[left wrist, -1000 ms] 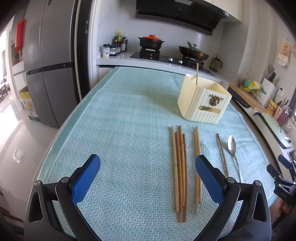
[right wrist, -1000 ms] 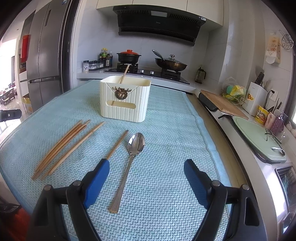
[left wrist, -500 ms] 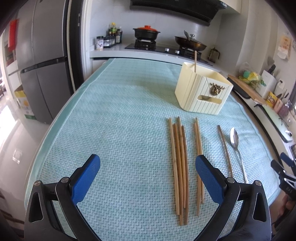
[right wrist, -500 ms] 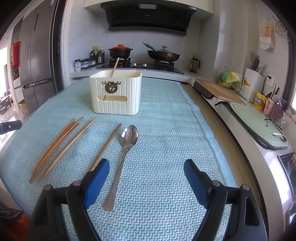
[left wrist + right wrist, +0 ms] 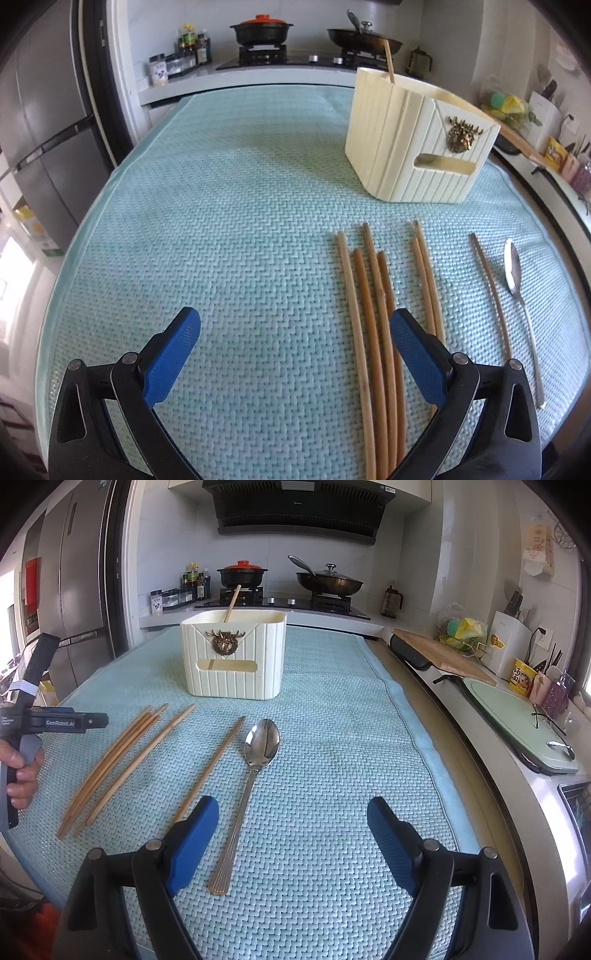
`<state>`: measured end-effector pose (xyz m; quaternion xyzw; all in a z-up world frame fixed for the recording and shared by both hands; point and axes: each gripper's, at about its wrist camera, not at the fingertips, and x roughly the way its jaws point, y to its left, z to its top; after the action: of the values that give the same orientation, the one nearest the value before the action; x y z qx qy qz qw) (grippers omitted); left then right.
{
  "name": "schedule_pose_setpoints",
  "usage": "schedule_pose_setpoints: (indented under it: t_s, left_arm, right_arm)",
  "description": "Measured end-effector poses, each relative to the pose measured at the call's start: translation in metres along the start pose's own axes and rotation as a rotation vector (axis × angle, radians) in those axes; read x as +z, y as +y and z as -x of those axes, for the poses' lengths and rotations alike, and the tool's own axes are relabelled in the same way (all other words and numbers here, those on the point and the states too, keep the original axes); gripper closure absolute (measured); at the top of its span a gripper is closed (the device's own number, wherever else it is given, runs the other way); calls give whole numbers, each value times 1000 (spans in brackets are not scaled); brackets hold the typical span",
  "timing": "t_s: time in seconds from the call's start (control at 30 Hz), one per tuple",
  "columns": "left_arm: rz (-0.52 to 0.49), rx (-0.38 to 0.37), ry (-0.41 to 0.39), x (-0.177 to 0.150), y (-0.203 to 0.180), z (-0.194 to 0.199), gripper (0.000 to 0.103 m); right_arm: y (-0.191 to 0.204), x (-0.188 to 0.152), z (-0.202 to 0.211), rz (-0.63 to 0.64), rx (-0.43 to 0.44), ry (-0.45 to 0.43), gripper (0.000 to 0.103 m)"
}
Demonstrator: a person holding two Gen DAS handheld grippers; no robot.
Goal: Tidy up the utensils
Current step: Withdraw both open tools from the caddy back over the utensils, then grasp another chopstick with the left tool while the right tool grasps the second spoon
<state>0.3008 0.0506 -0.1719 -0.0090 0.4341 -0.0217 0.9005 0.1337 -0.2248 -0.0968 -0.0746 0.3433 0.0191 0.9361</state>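
Several wooden chopsticks (image 5: pixel 373 317) lie side by side on the teal mat (image 5: pixel 229 229); they also show in the right wrist view (image 5: pixel 114 760). One chopstick (image 5: pixel 210 768) lies apart beside a metal spoon (image 5: pixel 255 768). A cream utensil holder (image 5: pixel 417 144) with one chopstick standing in it sits behind them; it also shows in the right wrist view (image 5: pixel 234 657). My left gripper (image 5: pixel 295 354) is open and empty, low over the mat just left of the chopsticks. My right gripper (image 5: pixel 291 838) is open and empty, right of the spoon's handle.
A stove with a black pot (image 5: pixel 242 574) and a wok (image 5: pixel 328 581) stands behind the table. A fridge (image 5: pixel 44 122) is at the left. A counter with a cutting board (image 5: pixel 443 655) and a green tray (image 5: pixel 517 723) runs along the right.
My left gripper has moved forward and down toward the chopsticks and holder. My right gripper has moved slightly; the left gripper's body now shows at its left edge.
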Motion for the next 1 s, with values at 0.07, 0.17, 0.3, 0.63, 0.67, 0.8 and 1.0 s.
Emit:
schedule_pose_setpoints:
  t_s: [0.07,0.17,0.3,0.63,0.67,0.8,1.0]
  left_arm:
    - [-6,6,12,2,-1,-8,1]
    - [-19,21,23,5,-3,-17,1]
    - [-27,37,42,6,-2,-28,1]
    - [-30,48,73,10,1,-45,1]
    - [-30,47,74,10,1,-46,1]
    - [-24,36,80,12,3,-47,1]
    - [-29,30,84,10,2,-45,0]
  right_arm:
    - [-1,0,-1,-2,0,5,19]
    - [-1,0,-3,-5,3,11,19]
    - [0,0,-5,-4,6,17,19]
    - [-2,4,-19,-36,34,53,19]
    - [-3,5,-25,-50,46,62,19]
    - [-5,10,-65,-103,85,157,19]
    - [4,25,-119,-152,132,258,19]
